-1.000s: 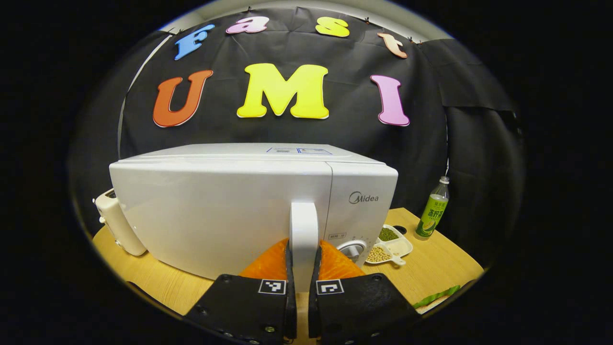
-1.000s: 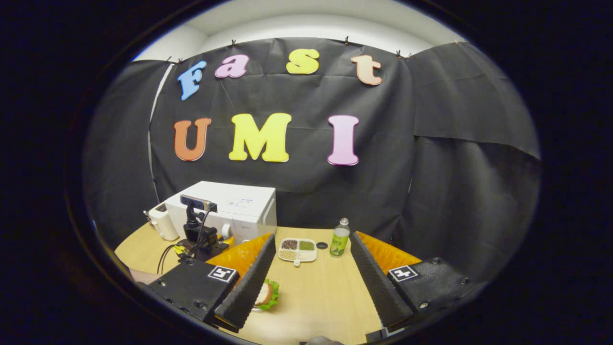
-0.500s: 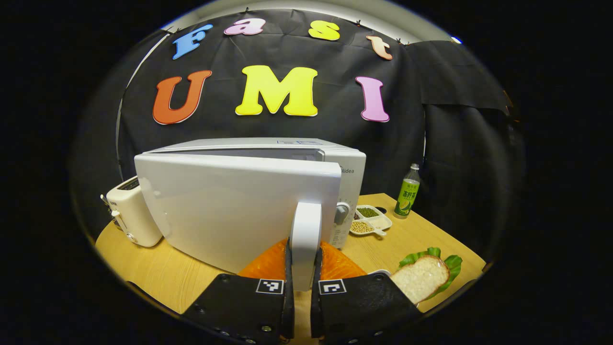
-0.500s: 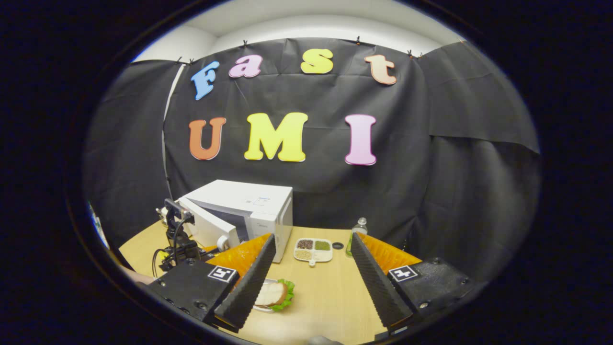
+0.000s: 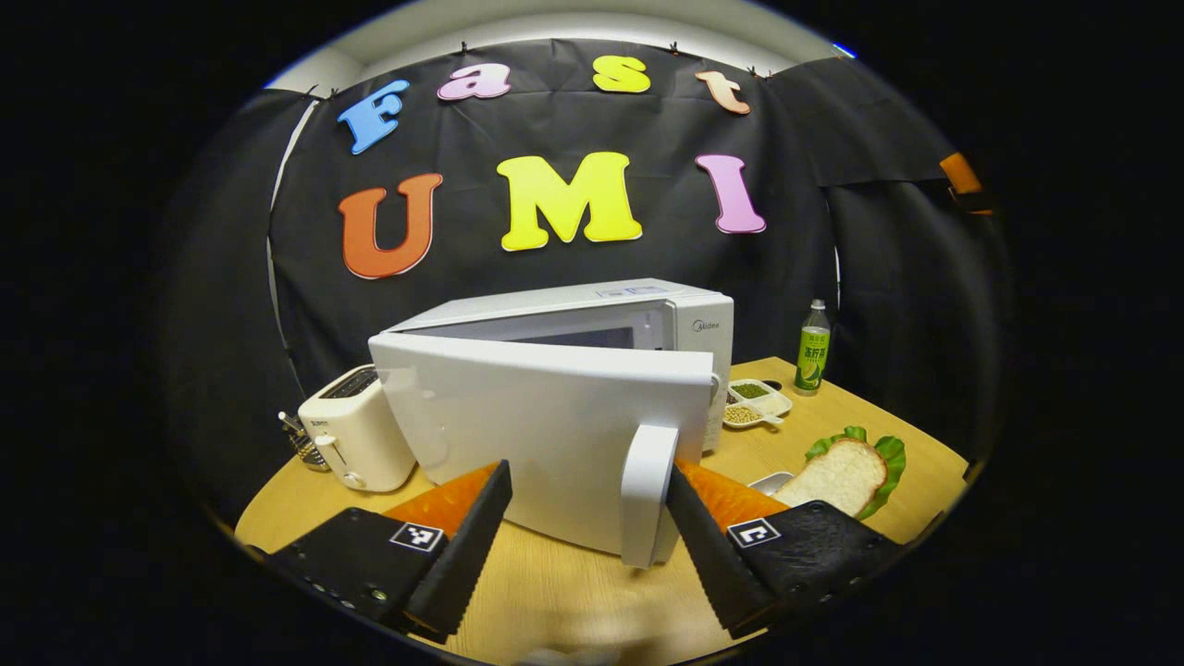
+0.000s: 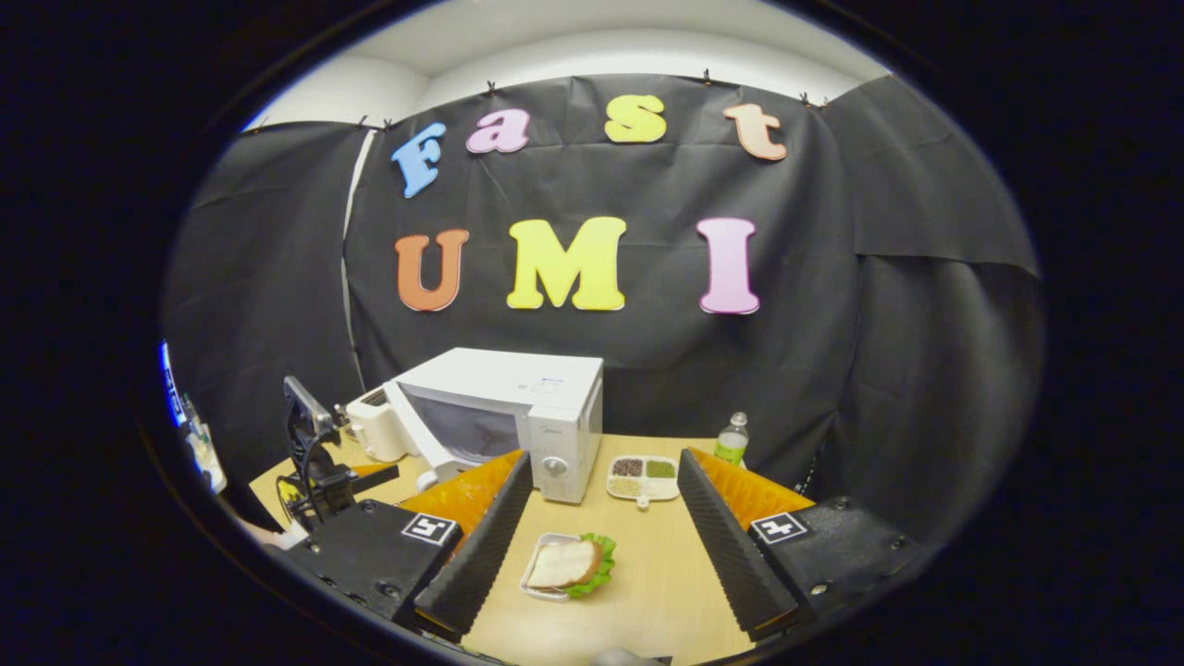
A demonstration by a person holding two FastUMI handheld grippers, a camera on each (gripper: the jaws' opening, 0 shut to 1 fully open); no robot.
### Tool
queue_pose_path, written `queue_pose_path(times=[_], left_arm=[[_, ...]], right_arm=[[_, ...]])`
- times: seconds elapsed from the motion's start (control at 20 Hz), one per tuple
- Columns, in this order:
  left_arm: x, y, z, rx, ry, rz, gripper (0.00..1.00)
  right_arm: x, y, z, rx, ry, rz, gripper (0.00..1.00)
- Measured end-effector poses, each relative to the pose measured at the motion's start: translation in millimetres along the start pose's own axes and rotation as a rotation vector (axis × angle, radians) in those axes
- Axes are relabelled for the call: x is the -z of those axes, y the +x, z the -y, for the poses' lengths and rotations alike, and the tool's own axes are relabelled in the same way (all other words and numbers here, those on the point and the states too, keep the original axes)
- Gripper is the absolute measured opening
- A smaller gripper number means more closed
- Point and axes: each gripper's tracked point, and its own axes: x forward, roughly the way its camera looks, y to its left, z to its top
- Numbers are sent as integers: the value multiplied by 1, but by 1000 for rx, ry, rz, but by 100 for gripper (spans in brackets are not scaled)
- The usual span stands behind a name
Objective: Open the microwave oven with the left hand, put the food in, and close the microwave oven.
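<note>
The microwave oven (image 5: 592, 370) stood at the centre of the left gripper view on the wooden table (image 5: 832, 425), its door (image 5: 546, 435) swung partly open and the door handle (image 5: 645, 495) hanging between the spread fingers of the left gripper (image 5: 592, 541), which was released and gripped nothing. The sandwich (image 5: 846, 472), bread on lettuce, lay in a small tray at the lower right of that view. In the right gripper view, the right gripper (image 6: 601, 536) was likewise spread wide and empty, with the sandwich between its fingers at lower centre. A toaster (image 5: 356, 430) stood left of the oven; a divided dish of beans (image 5: 754, 404) and a bottle (image 5: 812, 347) stood to its right.
</note>
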Motion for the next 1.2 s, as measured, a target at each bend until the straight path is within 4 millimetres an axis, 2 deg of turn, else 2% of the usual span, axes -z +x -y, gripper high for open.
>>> queue_pose_path(times=[0.1, 0.15, 0.2, 0.25, 0.35, 0.4, 0.45, 0.5, 0.55, 0.6, 0.65, 0.7, 0.75, 0.8, 0.85, 0.9, 1.0, 1.05, 1.2], left_arm=[[5, -12, -7, 4, -29, -17, 98], [7, -19, -11, -2, -31, -21, 98], [8, -26, -17, -9, -26, -23, 97], [11, -34, -23, -20, -23, -31, 96], [18, -51, -38, -43, -28, -44, 97], [22, -60, -46, -54, -30, -49, 97], [25, -68, -54, -69, -31, -55, 97], [29, -78, -64, -87, -30, -60, 97], [31, -86, -74, -105, -25, -63, 97], [34, -94, -85, -127, -22, -69, 97], [37, -102, -96, -150, -20, -74, 97], [41, -109, -108, -176, -18, -82, 96], [45, -116, -119, -197, -18, -91, 97], [48, -124, -131, -223, -18, -99, 97], [52, -132, -142, -248, -17, -108, 97], [55, -139, -152, -274, -15, -114, 97], [57, -150, -172, -322, -15, -126, 97], [54, -157, -180, -341, -9, -118, 97], [51, -176, -197, -396, 7, -114, 97]], right_arm=[[3, 0, -8, -16, 1, -3, 92], [5, 0, -12, -22, 2, -4, 100], [8, 2, -16, -30, 4, -8, 100], [12, 4, -20, -38, 7, -13, 92], [19, 7, -27, -51, 8, -24, 92], [23, 9, -29, -53, 5, -31, 100], [29, 12, -32, -55, 1, -38, 100], [35, 14, -33, -57, -2, -49, 92], [42, 17, -34, -59, -2, -59, 100], [47, 20, -35, -58, -3, -66, 100], [54, 25, -35, -55, -6, -76, 92], [62, 29, -34, -51, -9, -89, 92], [68, 32, -33, -49, -10, -98, 100], [74, 36, -32, -47, -11, -110, 100], [82, 40, -30, -46, -15, -123, 92], [89, 44, -28, -45, -19, -138, 100], [107, 52, -23, -50, -11, -177, 100], [115, 56, -22, -53, 2, -191, 92], [143, 72, -12, -57, 16, -253, 92]])
